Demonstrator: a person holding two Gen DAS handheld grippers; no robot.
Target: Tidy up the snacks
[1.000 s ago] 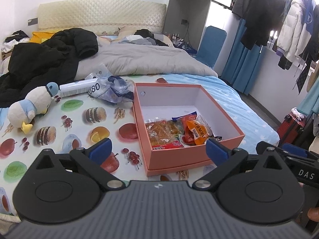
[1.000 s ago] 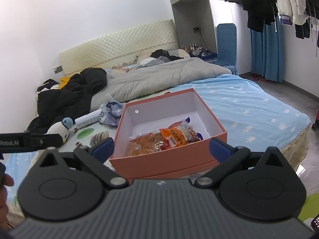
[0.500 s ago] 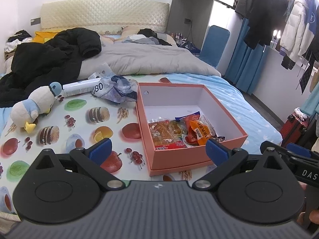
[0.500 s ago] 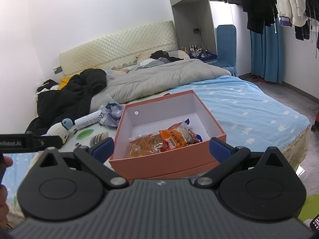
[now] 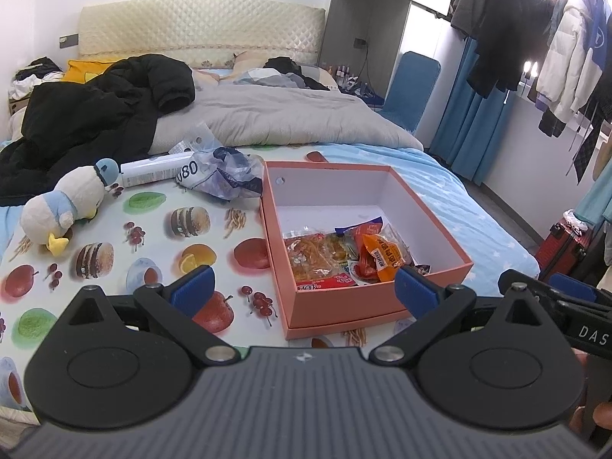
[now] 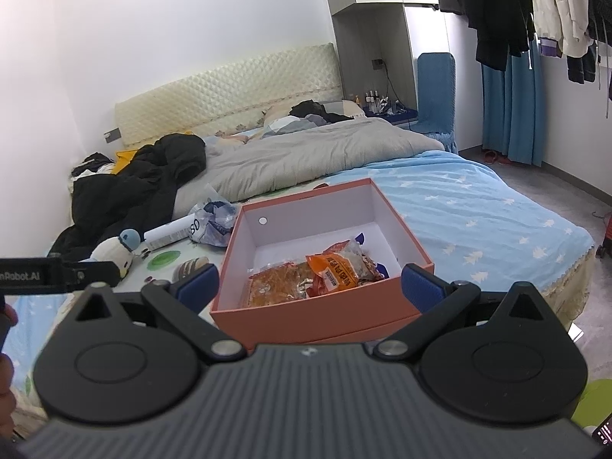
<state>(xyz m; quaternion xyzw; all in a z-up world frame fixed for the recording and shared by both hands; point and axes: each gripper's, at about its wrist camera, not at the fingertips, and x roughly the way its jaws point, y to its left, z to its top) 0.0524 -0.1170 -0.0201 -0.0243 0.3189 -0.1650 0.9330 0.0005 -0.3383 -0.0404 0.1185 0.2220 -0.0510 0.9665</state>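
The left gripper (image 5: 304, 290) hangs above the near edge of the bed with its blue-padded fingers (image 5: 191, 290) spread wide and nothing between them. Ahead of it and a little to its right sits the salmon-pink cardboard box (image 5: 432, 225), open-topped with a white inside. The snack packets (image 5: 344, 254) lie bunched in the near part of the box: a clear pack of golden pastries (image 5: 311, 254) on the left, an orange packet (image 5: 382, 258) with Chinese lettering too small to read on the right, touching it. The far half of the box floor is bare.

To the left of this gripper the food-print mat (image 5: 153, 237) spreads out, with a plush duck (image 5: 63, 204) far to the left. Beyond the duck a white cylinder (image 5: 153, 172) lies on its side beside a crumpled bag (image 5: 225, 176) showing "080". At the far right edge the other tool carries the letters "DAS".

The right gripper (image 6: 311, 287) is likewise wide apart and empty, its right blue pad (image 6: 422, 287) level with the box's near right corner. The box (image 6: 313, 317) stands directly ahead of it and close, the orange packet (image 6: 336, 271) lying over the pastries (image 6: 277, 287). At its left, the other tool's arm reads "nRobot.AI". A black coat (image 6: 145, 179) and a grey duvet (image 6: 306, 157) lie further up the bed.
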